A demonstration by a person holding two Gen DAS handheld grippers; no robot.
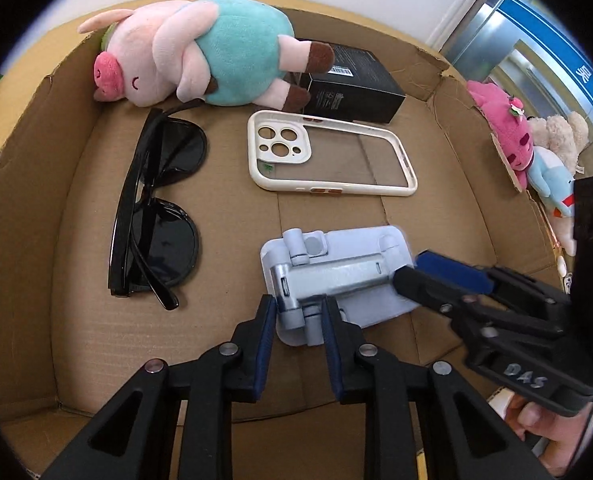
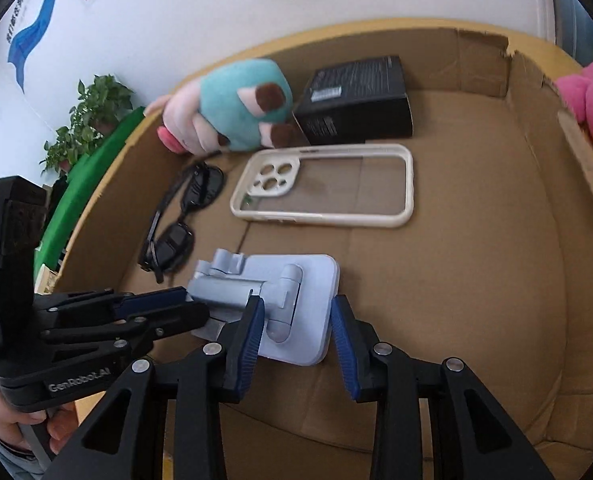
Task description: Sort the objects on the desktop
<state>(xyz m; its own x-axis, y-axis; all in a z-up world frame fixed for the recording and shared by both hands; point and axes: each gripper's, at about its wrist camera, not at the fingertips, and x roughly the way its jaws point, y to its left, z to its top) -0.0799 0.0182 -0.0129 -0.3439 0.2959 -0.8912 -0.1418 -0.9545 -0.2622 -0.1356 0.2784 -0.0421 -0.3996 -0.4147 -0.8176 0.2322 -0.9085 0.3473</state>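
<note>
Inside the cardboard box (image 1: 36,200), five items lie on the floor of it, so sorting looks well advanced; listing them big to small.

Plush pig (image 1: 200,52) in a teal shirt lies on its side against the far wall, its hoof over the black carton.
Black carton (image 1: 356,88): far wall, just beside the pig's feet.
Sunglasses (image 1: 156,208): folded, on the left, one temple tip reaching under the pig.
Phone case (image 1: 328,156): cream rim, clear back, flat mid-box just in front of the carton.
Folding phone stand (image 1: 336,276): pale blue-grey, folded flat, nearest item, apart from the case.

Left hand-held gripper (image 1: 298,312): fingers straddle the stand's hinge end, pads at or very near it; can't tell if they actually pinch it.
Right hand-held gripper (image 2: 296,320): jaws parted around the stand's base plate, left pad touching or nearly so, right pad with a visible gap. Not clamped.

Judgement: the stand is either just being set down or just being taken up; frames alone don't settle which.

Left to do, as far as visible: pink plush (image 1: 504,132) and a beige-and-blue plush (image 1: 556,160) sit outside the right wall, possibly next in line. Nothing else on the surface is visible.
</note>
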